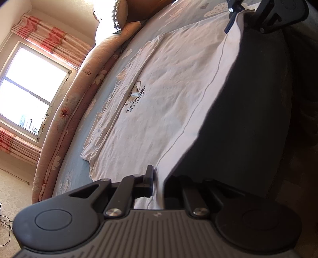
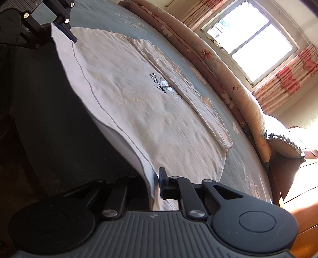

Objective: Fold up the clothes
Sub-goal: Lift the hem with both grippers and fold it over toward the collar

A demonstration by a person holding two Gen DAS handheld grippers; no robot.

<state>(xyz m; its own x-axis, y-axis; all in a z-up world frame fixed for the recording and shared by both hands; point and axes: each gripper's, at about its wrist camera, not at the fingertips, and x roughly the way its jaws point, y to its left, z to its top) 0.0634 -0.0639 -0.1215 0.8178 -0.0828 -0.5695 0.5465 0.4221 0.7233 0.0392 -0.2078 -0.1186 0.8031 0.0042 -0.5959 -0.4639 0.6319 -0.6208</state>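
Observation:
A white T-shirt point(image 1: 169, 95) with a dark printed logo point(image 1: 136, 97) lies spread on a blue bed sheet point(image 1: 79, 150); its far side is folded over. My left gripper point(image 1: 159, 178) is shut on the shirt's near hem at one corner. My right gripper point(image 2: 156, 178) is shut on the hem at the other corner of the shirt point(image 2: 139, 103). Both hold the hem lifted a little off the bed edge. The right gripper also shows at the top of the left wrist view point(image 1: 236, 15), and the left gripper at the top left of the right wrist view point(image 2: 59, 29).
A rolled floral quilt point(image 1: 65, 119) runs along the bed's far side, also in the right wrist view point(image 2: 228, 79). A pillow point(image 2: 286, 144) lies at the head. A window point(image 1: 29, 89) with pink curtains is behind. The dark bed side point(image 1: 248, 119) drops away below the hem.

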